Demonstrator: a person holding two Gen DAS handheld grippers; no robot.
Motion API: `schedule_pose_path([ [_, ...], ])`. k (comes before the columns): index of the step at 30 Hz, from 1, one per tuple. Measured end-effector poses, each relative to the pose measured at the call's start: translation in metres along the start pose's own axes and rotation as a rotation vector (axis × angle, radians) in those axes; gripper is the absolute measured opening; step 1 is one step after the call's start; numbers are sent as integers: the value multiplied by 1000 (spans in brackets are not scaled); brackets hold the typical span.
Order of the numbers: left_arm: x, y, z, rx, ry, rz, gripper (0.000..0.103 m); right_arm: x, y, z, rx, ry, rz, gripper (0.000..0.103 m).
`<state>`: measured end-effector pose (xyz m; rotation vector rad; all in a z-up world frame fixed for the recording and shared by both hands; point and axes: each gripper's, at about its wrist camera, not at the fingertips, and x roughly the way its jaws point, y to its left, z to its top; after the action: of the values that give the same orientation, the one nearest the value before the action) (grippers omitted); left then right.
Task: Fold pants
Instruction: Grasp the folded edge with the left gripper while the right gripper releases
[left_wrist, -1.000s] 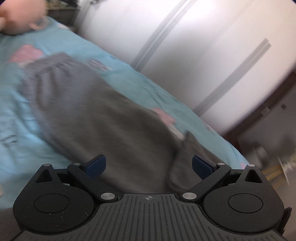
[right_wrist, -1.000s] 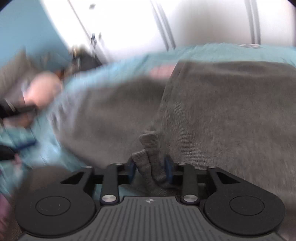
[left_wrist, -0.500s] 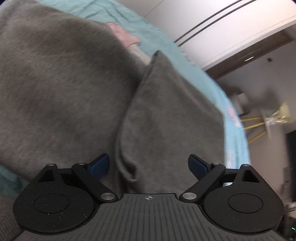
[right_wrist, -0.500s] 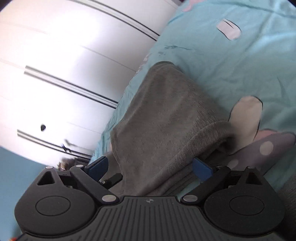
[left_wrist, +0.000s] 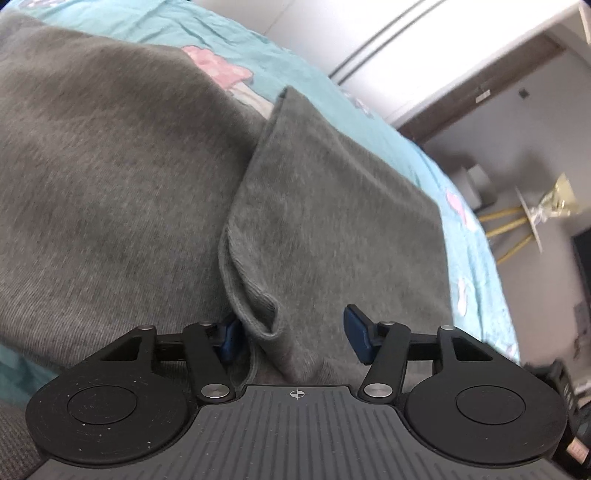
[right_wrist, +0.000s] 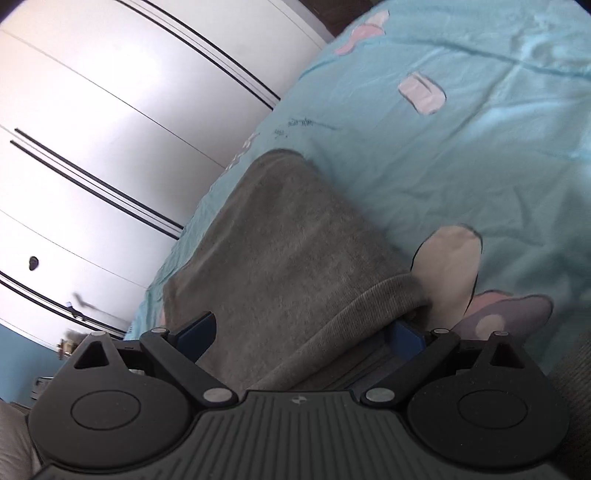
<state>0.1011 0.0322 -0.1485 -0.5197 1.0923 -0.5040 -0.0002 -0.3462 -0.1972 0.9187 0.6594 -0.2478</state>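
Observation:
Grey pants (left_wrist: 110, 184) lie on a light blue bed sheet (left_wrist: 258, 55). In the left wrist view a folded leg end (left_wrist: 332, 206) lies over the rest, its hem corner between the fingers. My left gripper (left_wrist: 293, 338) is open, partly narrowed around that hem, not clamping it. In the right wrist view the pants (right_wrist: 280, 251) show a ribbed edge (right_wrist: 369, 306) running between the fingers. My right gripper (right_wrist: 299, 332) is open wide over this edge.
White wardrobe doors (right_wrist: 110, 110) stand beside the bed. A small table with yellow legs (left_wrist: 524, 221) stands past the bed's far end. The sheet (right_wrist: 480, 129) has pink and grey cartoon prints.
My right gripper let go of the pants fabric and opened wide. My left gripper moved down close to the folded leg end, and its fingers have narrowed around the hem.

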Motion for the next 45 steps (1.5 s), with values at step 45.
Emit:
schedule_pose_path([
  [45,0,6,1,-25,3,69,24,21,7,-8,-7,42,-13,95],
])
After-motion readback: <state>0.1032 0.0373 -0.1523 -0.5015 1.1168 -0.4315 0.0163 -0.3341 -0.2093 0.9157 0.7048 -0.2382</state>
